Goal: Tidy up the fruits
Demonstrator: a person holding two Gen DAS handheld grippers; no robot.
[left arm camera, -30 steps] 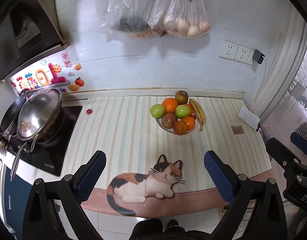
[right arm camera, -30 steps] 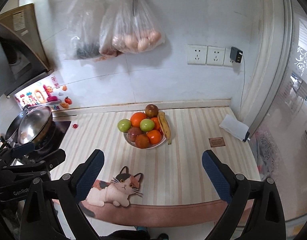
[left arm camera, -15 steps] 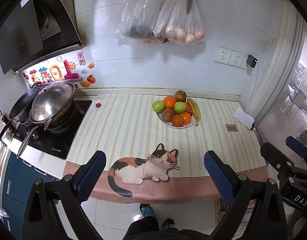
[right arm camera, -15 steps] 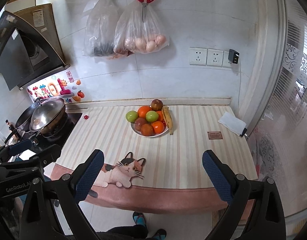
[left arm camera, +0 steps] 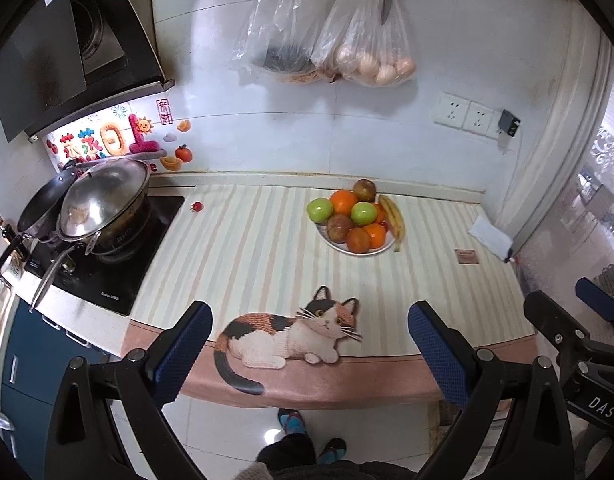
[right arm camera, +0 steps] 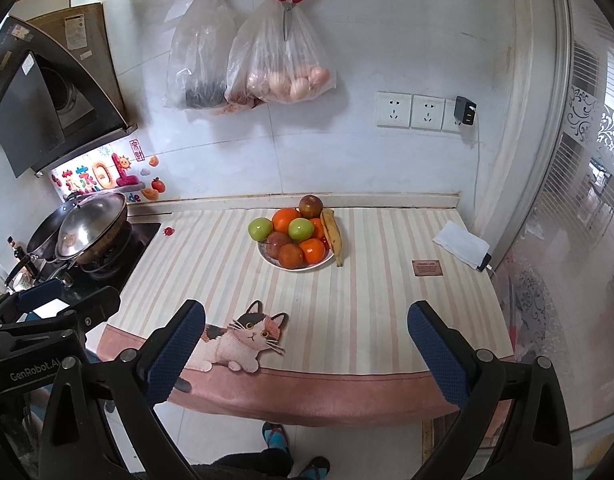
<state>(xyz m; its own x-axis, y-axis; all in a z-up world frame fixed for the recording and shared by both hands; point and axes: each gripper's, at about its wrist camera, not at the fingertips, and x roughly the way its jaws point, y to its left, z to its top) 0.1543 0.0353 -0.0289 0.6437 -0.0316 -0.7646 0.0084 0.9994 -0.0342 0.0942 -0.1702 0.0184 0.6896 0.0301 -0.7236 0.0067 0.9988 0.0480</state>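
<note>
The white plate is the landmark here. Far to its left, a big metal wok sits on the black stove. Just left of the plate, a tiny red tomato lies alone on the striped tabletop.

On the plate the fruits are piled up so they do not roll off — two green apples, about three oranges and three dark brownish fruits. One banana leans on the plate's right edge. Further right lie a white cloth and a small brown card.

In front of the plate, well apart from it, the left claw and right claw hang with fingers wide apart, holding nothing — probably ready to reach in.
</note>
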